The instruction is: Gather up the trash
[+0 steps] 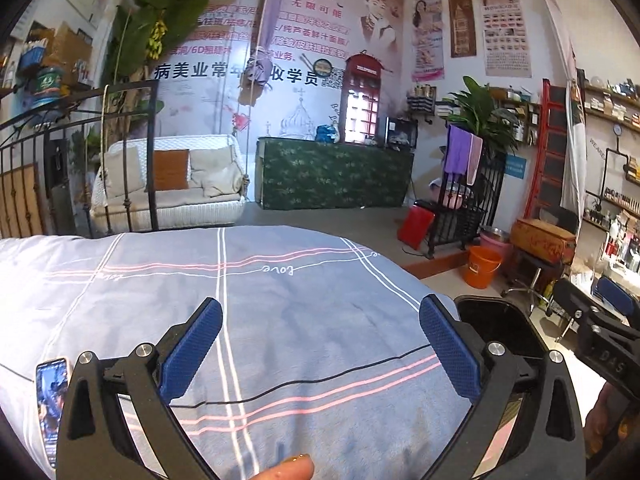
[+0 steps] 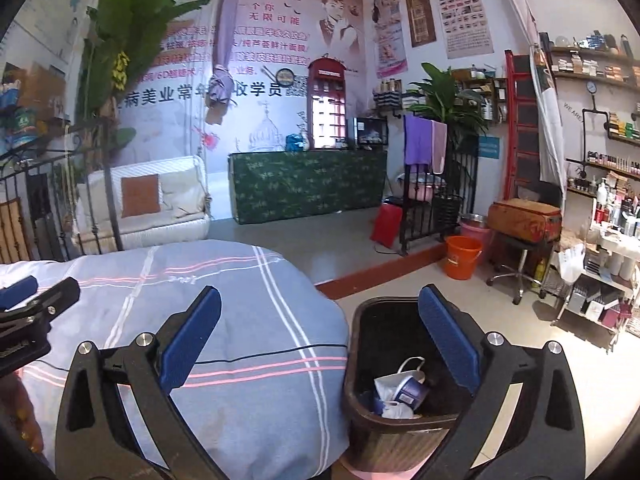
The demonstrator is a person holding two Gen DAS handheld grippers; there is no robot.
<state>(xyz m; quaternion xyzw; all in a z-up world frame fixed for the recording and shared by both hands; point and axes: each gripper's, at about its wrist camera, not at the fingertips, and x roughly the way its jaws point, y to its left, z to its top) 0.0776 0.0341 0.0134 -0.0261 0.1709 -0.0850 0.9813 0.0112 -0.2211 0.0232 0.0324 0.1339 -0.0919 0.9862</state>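
Trash (image 2: pixel 398 394) inside bin (image 2: pixel 360 420) — left gripper (image 1: pixel 320 340), right gripper (image 2: pixel 320 340) agape, empty.

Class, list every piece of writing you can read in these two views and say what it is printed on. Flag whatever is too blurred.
"love": bedsheet.
"病美业常年" and "收学员": big wall banner.
"一个你 无限可能": same banner, top.
"DAS": right tongs, partly cut off.
"WE ARE": right wall, cut off.
Posters, phone, paint bucket, orange bucket: too blurred.
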